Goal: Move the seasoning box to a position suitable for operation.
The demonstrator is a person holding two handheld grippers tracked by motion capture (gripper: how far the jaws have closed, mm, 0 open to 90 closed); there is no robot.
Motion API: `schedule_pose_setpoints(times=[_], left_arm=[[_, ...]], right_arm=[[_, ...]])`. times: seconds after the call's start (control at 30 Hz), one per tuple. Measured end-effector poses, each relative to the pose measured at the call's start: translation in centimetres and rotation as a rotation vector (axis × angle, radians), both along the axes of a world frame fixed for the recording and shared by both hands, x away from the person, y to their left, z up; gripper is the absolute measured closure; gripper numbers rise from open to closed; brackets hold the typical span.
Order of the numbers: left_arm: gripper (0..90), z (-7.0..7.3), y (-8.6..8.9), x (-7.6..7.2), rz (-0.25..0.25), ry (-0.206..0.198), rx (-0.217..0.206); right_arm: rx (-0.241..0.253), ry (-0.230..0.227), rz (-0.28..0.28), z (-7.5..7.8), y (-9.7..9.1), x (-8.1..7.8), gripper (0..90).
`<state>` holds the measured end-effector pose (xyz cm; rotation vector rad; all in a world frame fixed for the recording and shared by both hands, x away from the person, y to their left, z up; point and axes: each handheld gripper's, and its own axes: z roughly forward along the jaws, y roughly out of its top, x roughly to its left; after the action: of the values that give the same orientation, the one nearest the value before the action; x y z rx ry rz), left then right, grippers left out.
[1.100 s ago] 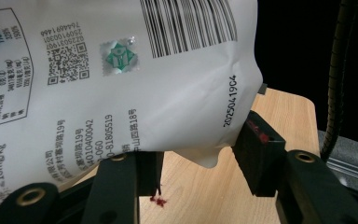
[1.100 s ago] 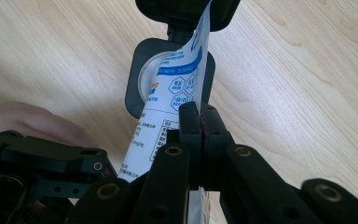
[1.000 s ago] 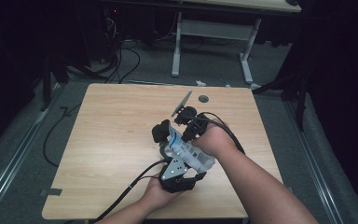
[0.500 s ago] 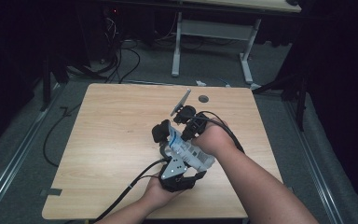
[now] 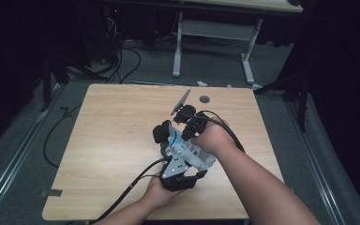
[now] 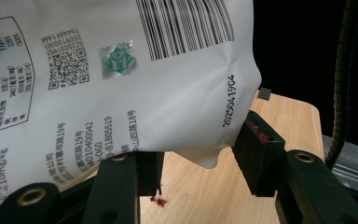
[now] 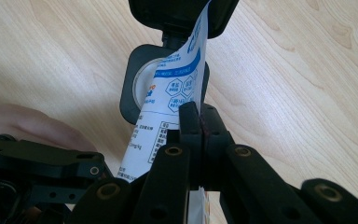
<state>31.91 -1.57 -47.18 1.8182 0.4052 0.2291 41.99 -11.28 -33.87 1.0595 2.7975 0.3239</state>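
On the left side of the work, the left claw (image 5: 161,136) holds the body of a white printed pouch (image 5: 187,150). In the left gripper view its two black jaws stand part-way apart and press on the pouch's (image 6: 121,79) lower bulge from either side, so this claw is clamped on the pouch rather than closed. The person's left hand (image 5: 161,192) comes in at six o'clock of the desk (image 5: 103,140) and carries that tool low, near the front edge.

Moving right, the pouch sits just right of the desk's centre, lifted off the wood between the two tools, with its barcode face turned toward the left claw's camera.

Further right, at about two o'clock from the left claw, the right claw (image 5: 187,115) is pinched fully together on a thin edge of the pouch (image 7: 177,93), the blue-and-white film running up between its jaws (image 7: 193,135). The right hand (image 5: 213,138) covers the tool's body.

By my reading, the pouch is already picked up and secured at two places, body and edge. What seems left is the pulling apart or tearing of that edge; the film looks whole and no opening is visible yet. A small dark round mark (image 5: 205,99) lies on the desk at twelve o'clock, apart from the work.
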Motion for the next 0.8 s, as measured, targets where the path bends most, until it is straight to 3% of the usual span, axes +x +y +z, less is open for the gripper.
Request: schedule_pose_setpoints(times=[0.8], left_arm=[[56.0, 0.27, 0.05, -0.08, -0.002, -0.011, 0.001]], right_arm=[[0.010, -0.007, 0.009, 0.28, -0.15, -0.05, 89.9]])
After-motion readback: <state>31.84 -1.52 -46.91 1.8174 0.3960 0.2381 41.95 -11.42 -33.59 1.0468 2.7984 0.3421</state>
